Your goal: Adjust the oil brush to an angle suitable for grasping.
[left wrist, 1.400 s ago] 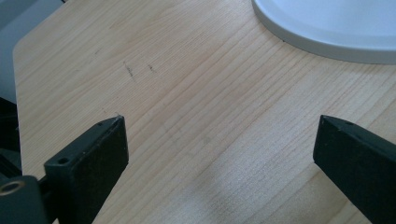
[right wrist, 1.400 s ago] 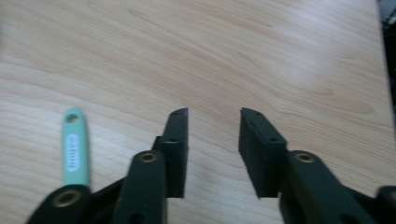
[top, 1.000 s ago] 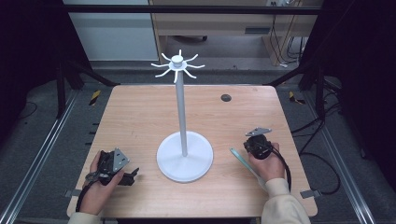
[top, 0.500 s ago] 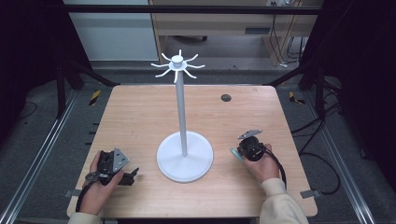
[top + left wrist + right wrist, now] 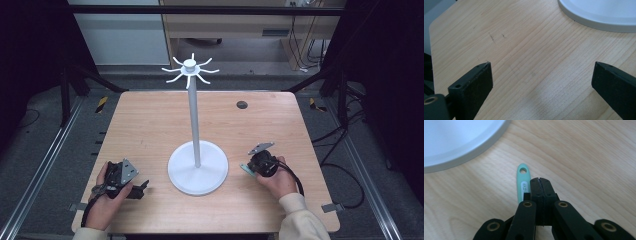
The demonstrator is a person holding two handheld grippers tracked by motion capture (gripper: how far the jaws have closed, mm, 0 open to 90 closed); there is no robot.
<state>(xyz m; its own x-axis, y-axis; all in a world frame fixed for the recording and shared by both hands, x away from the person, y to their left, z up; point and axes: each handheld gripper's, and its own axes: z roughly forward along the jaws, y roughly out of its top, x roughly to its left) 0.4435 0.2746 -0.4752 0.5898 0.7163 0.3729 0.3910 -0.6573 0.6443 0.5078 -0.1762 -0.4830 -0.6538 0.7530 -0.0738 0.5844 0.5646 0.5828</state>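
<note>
Spanning most of the high view, the table (image 5: 150, 125) is left bare toward its far edge. Its near middle is taken by the stand (image 5: 197, 170). The left gripper (image 5: 541, 82) is spread wide. The right gripper (image 5: 540, 181) is closed beside a green handle (image 5: 522, 182).

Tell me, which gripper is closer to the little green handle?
The right gripper. Its shut jaws sit right beside the green handle, which pokes out along their left. The left gripper rests open across the white stand's base, far from it.
</note>
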